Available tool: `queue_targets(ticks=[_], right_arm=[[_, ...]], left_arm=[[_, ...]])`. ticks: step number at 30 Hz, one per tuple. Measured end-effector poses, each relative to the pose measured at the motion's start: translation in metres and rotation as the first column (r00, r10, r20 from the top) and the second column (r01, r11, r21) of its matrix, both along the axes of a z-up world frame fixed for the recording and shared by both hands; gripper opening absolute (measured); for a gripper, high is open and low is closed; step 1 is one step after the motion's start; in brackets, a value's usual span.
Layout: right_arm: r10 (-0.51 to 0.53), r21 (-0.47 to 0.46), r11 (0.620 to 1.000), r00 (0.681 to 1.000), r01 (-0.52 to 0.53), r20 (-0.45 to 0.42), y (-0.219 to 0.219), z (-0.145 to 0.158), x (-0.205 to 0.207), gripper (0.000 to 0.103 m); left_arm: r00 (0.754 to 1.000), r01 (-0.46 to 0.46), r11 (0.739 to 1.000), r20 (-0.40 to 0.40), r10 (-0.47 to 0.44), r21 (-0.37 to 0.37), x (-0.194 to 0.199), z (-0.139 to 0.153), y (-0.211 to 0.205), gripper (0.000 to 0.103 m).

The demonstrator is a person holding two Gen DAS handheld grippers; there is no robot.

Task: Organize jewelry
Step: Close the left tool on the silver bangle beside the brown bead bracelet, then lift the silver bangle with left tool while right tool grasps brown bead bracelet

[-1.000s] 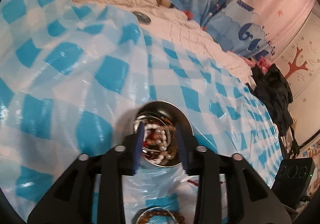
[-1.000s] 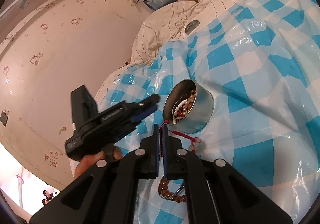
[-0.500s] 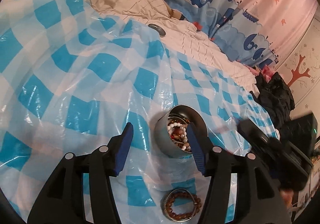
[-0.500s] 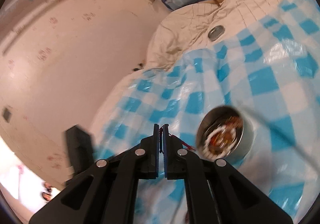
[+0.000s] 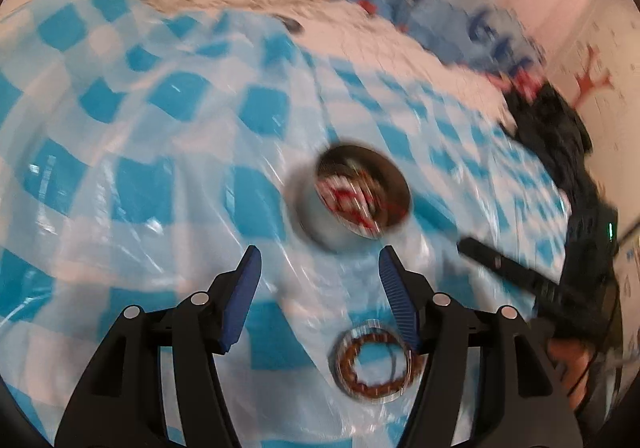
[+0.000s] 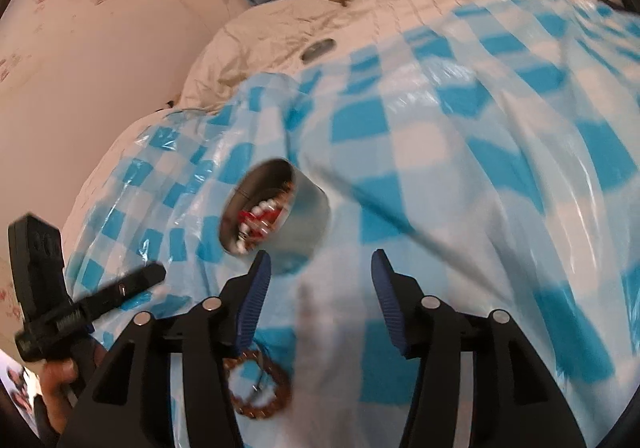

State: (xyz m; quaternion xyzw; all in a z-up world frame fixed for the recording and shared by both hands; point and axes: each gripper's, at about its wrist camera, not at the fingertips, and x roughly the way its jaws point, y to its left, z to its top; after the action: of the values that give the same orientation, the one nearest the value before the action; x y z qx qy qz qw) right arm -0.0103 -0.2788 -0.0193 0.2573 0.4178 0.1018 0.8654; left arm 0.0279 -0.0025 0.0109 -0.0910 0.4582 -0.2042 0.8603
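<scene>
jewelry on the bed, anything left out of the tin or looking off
Yes. A brown bead bracelet with a thin metal bangle lies on the checked sheet, outside the tin that holds the other beads. Both claws are open and empty. Blur hides finer detail.

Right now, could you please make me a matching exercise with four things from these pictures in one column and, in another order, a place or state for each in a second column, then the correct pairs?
Things:
1. metal tin
2. brown bead bracelet
3. left gripper
4. round tin lid

Places or states:
A. lies far back on the cream quilt
B. jaws wide apart, holding nothing
C. stands on the checked plastic sheet, with red and white jewelry inside
D. lies flat on the sheet, outside the tin

Pairs: 1-C, 2-D, 3-B, 4-A
</scene>
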Motion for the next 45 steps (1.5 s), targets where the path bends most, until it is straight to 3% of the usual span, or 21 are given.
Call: queue_targets(ticks=[3, 7, 9, 11, 13, 16, 21, 28, 31, 33, 36, 38, 41, 43, 45], right_arm=[[-0.009, 0.088, 0.996, 1.0, 0.009, -0.001, -0.006, 0.0, 0.003, 0.054], [0.017, 0.087, 0.996, 0.999, -0.02, 0.036, -0.001, 0.01, -0.002, 0.056], [0.029, 0.094, 0.995, 0.999, -0.032, 0.035, 0.002, 0.011, -0.002, 0.056], [0.037, 0.093, 0.995, 0.999, -0.039, 0.029, 0.005, 0.009, -0.002, 0.056], [0.041, 0.096, 0.994, 0.999, -0.043, 0.022, 0.006, 0.008, 0.0, 0.056], [0.042, 0.108, 0.993, 0.999, -0.043, 0.013, 0.007, 0.005, 0.0, 0.056], [0.061, 0.108, 0.992, 0.998, -0.062, 0.01, 0.01, 0.003, 0.001, 0.057], [0.148, 0.082, 0.986, 0.989, -0.149, 0.01, 0.029, 0.004, 0.0, 0.058], [0.293, 0.029, 0.956, 0.956, -0.293, -0.007, 0.057, 0.004, 0.0, 0.068], [0.414, -0.073, 0.907, 0.91, -0.414, -0.026, 0.087, 0.004, -0.007, 0.076], [0.517, -0.253, 0.816, 0.852, -0.519, -0.083, 0.121, -0.002, -0.018, 0.076], [0.528, -0.313, 0.781, 0.839, -0.54, -0.128, 0.129, -0.011, -0.021, 0.076], [0.501, -0.394, 0.755, 0.849, -0.525, -0.172, 0.13, -0.019, -0.02, 0.076], [0.511, -0.382, 0.752, 0.841, -0.537, -0.176, 0.128, -0.021, -0.02, 0.067], [0.537, -0.361, 0.746, 0.826, -0.56, -0.172, 0.128, -0.021, -0.021, 0.03]], left_arm=[[0.992, 0.125, 0.99, -0.002, -0.125, 0.065, -0.02, -0.015, -0.022, 0.058], [0.982, 0.191, 0.974, -0.016, -0.191, 0.123, -0.035, -0.033, -0.035, 0.058], [0.983, 0.185, 0.976, -0.023, -0.184, 0.112, -0.036, -0.038, -0.035, 0.056], [0.983, 0.184, 0.978, -0.032, -0.182, 0.093, -0.036, -0.041, -0.034, 0.046], [0.982, 0.187, 0.979, -0.045, -0.184, 0.08, -0.034, -0.044, -0.035, 0.029], [0.98, 0.198, 0.975, -0.052, -0.194, 0.099, -0.034, -0.049, -0.04, 0.012], [0.982, 0.182, 0.981, -0.066, -0.177, 0.068, -0.033, -0.046, -0.033, 0.002], [0.995, 0.091, 0.996, -0.039, -0.092, -0.019, -0.02, -0.027, 0.005, 0.001], [0.999, 0.028, 0.999, -0.024, -0.029, -0.044, -0.013, -0.018, 0.026, 0.001], [1.0, -0.006, 0.998, -0.018, 0.005, -0.059, -0.01, -0.014, 0.037, 0.001], [0.999, -0.038, 0.997, -0.014, 0.037, -0.072, -0.008, -0.01, 0.048, 0.002], [0.999, -0.04, 0.997, -0.012, 0.039, -0.072, -0.007, -0.009, 0.05, 0.002], [0.999, -0.035, 0.997, -0.013, 0.034, -0.073, -0.006, -0.009, 0.052, 0.002], [0.999, -0.032, 0.997, -0.011, 0.031, -0.074, -0.006, -0.008, 0.053, 0.002], [1.0, -0.03, 0.997, -0.009, 0.03, -0.075, -0.006, -0.007, 0.05, 0.002]])
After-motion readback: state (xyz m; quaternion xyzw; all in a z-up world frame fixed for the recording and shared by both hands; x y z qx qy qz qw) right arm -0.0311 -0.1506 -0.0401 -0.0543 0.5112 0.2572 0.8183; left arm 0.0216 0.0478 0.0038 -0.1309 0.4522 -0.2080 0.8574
